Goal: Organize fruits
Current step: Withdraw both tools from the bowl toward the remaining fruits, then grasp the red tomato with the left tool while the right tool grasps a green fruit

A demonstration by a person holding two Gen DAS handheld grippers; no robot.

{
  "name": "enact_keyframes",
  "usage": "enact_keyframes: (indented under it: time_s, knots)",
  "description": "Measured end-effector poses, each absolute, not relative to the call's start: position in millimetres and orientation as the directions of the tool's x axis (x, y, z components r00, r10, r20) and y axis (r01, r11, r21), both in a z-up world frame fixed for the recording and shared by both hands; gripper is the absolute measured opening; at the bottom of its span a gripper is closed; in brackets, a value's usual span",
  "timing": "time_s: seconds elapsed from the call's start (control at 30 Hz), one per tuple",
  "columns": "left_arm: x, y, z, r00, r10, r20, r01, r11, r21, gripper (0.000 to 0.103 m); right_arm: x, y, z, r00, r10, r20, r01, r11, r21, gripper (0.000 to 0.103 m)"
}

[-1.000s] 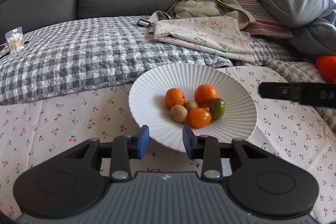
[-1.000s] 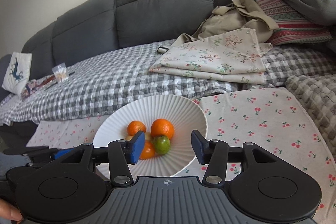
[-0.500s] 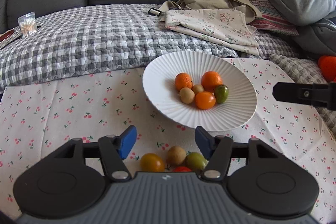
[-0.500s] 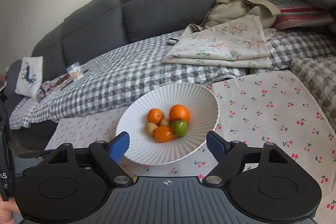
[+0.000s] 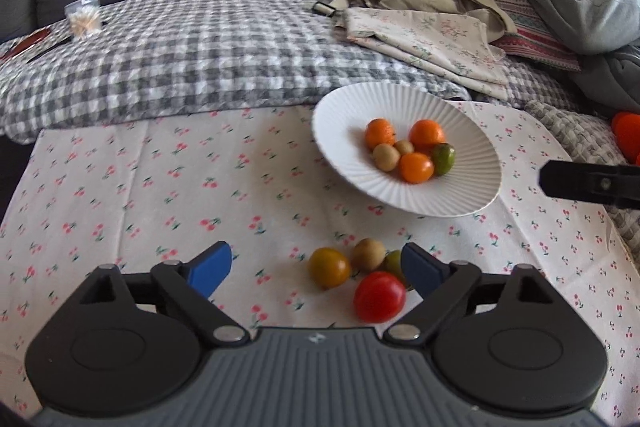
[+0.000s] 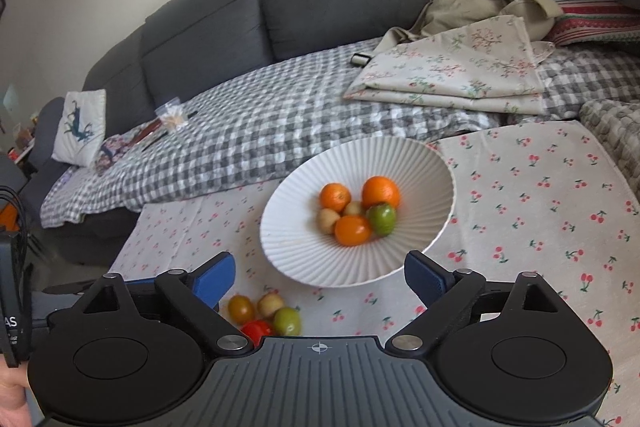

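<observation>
Fruits [image 5: 362, 277] clustered on cloth, round, no long axis; both tongs [image 5: 316, 269] [image 6: 320, 277] wide apart, empty

My left gripper [image 5: 316, 267] has a ribbed grey housing with a small white emblem at its front edge, two black rounded side plates with recessed discs, black linkage arms fixed by silver screws, and blue pads [image 5: 210, 269] on the fingers. My right gripper [image 6: 319, 275] is built alike, its grey housing marked with a white crosshair. At its left edge I note black cables, white lettering "AS" on a dark strap, and bare skin of my hand [image 6: 12, 403].
</observation>
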State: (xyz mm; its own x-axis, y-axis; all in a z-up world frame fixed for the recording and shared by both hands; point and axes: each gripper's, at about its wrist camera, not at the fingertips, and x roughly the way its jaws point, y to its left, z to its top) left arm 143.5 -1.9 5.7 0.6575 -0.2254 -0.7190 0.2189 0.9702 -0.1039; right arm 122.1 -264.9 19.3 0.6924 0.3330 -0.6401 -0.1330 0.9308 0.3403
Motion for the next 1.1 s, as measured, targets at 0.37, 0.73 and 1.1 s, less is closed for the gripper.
enact_keyframes:
  time_s: [0.37,0.73,1.1]
  knots:
    - [141,2,-8,0.643,-0.203,-0.739,0.194,0.976,-0.099,0.095,122,-247,9,0.617,0.370,-0.695,-0.137,0.920,0.368,0.097]
    - [131,-43,-38,0.566,-0.297,-0.769,0.381,0.922,-0.076,0.082,122,-240,0,0.600,0.352,-0.719,-0.136,0.930,0.342,0.097]
    - [133,-58,-51,0.586,-0.297,-0.754,0.419,0.907,-0.032,0.036,126,-248,-6,0.598,0.341,-0.726,-0.105,0.931,0.351,0.097]
